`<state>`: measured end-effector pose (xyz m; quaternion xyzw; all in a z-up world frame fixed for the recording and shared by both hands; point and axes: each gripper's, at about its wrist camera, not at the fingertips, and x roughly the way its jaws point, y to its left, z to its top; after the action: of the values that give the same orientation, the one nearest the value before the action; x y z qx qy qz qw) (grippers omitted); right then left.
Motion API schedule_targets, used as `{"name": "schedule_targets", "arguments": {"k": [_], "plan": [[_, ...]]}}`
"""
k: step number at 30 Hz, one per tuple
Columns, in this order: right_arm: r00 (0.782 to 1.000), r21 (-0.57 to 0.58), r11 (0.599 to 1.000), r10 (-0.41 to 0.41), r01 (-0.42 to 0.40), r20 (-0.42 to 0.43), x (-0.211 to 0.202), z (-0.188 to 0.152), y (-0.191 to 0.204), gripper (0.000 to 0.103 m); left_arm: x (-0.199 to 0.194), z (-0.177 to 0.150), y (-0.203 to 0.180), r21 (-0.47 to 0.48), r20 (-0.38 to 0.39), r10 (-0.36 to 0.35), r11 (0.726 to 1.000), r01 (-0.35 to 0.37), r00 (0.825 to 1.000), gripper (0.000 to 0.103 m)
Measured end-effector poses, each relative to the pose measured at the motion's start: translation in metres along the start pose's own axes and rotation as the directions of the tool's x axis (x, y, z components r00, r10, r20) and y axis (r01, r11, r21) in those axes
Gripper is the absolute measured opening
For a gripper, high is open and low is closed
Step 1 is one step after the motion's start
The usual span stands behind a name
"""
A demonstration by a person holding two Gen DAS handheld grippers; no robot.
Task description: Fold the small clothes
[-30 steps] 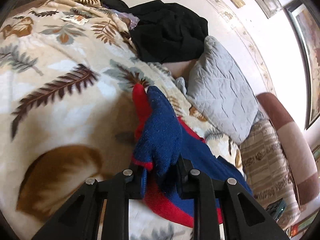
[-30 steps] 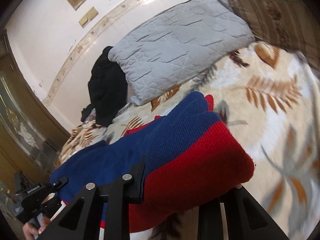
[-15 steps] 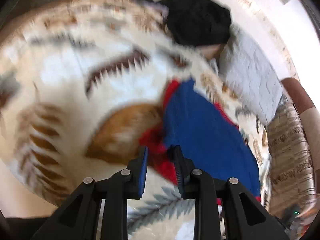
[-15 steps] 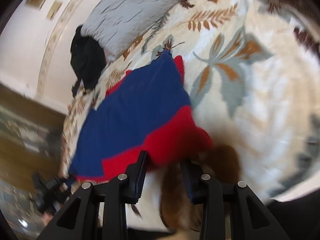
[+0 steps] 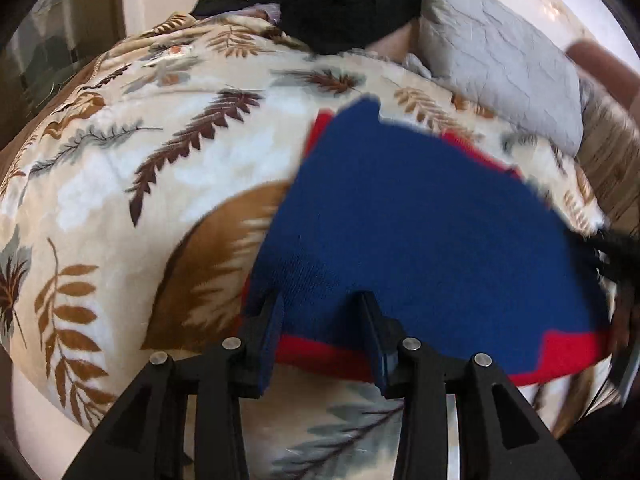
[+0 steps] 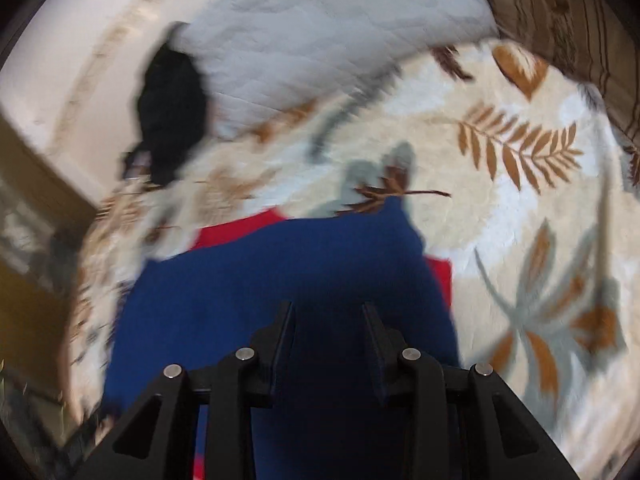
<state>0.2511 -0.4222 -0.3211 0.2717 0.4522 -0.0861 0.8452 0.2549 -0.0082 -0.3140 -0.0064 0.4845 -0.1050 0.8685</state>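
Leaf-print blanket [image 5: 120, 184] bears blue-red knit [image 5: 420, 232]; left jaws opening astride its hem, right jaws parted.

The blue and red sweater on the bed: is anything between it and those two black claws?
Nothing visible. The sweater lies flat on the leaf blanket, directly under the left gripper, whose jaws are opening, and the right gripper.

A bedroom in a home, seen from above a bed. The bed is covered by a plush cream blanket [image 5: 168, 184] printed with brown, tan and grey leaves. A grey quilted pillow [image 5: 500, 80] lies at the far edge, with a heap of black clothing [image 5: 344, 4] just beside it. A brown striped cushion [image 6: 560, 20] sits next to the pillow. Behind them rises a plain pale wall [image 6: 80, 56] with a decorative border strip
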Motion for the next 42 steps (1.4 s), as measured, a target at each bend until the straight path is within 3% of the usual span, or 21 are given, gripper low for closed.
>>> {"name": "schedule_targets", "arguments": {"k": [2,5,8,12,14,18,20,21,26,29,36,42], "plan": [[0.996,-0.016,0.998,-0.068,0.067,-0.058,0.031,0.014,-0.007,0.037,-0.004,-0.004,-0.006,0.064,0.016,0.022,0.998,-0.023,1.0,0.041],[0.99,-0.034,0.991,-0.13,0.128,-0.052,0.032,0.033,0.013,0.039,-0.006,-0.007,-0.005,0.103,0.026,0.019,0.994,-0.022,0.999,0.042],[1.0,-0.187,0.982,-0.015,0.01,-0.026,0.031,0.044,0.078,0.038,-0.009,-0.007,0.002,0.072,0.018,-0.013,0.997,0.012,1.0,0.043],[0.984,-0.403,0.905,0.08,-0.138,-0.158,0.071,0.031,0.181,0.036,-0.01,-0.007,0.002,0.064,0.016,-0.023,0.998,0.022,1.0,0.044],[0.979,-0.453,0.879,0.07,-0.151,-0.191,0.102,0.024,0.219,0.032,-0.009,-0.008,-0.003,0.085,0.02,-0.019,0.996,0.017,1.0,0.048],[0.968,-0.469,0.864,0.073,-0.18,-0.238,0.151,0.012,0.265,0.029,-0.006,-0.012,-0.011,0.138,0.015,-0.032,0.99,0.029,0.999,0.068],[0.983,-0.499,0.854,0.073,-0.148,-0.167,0.162,0.012,0.281,0.029,-0.005,-0.014,-0.019,0.18,0.014,-0.015,0.984,0.012,1.0,0.074],[0.979,-0.477,0.862,0.093,-0.169,-0.18,0.165,0.012,0.283,0.029,-0.005,-0.015,-0.021,0.193,0.012,-0.008,0.981,0.005,1.0,0.076],[0.955,-0.382,0.881,0.212,-0.28,-0.209,0.143,0.015,0.275,0.029,-0.009,-0.015,-0.018,0.177,0.001,-0.033,0.984,0.032,0.999,0.078],[0.952,-0.372,0.88,0.241,-0.296,-0.189,0.106,0.015,0.248,0.029,-0.01,-0.017,-0.018,0.181,0.004,-0.024,0.983,0.023,1.0,0.078],[0.973,-0.411,0.884,0.17,-0.222,-0.158,0.018,-0.021,0.155,0.03,-0.009,-0.024,-0.024,0.188,0.045,0.008,0.982,-0.017,0.999,0.079],[0.984,-0.386,0.914,0.067,-0.126,-0.162,-0.01,-0.066,0.079,0.03,-0.008,-0.025,-0.025,0.182,0.059,0.021,0.983,-0.031,0.998,0.079]]}}
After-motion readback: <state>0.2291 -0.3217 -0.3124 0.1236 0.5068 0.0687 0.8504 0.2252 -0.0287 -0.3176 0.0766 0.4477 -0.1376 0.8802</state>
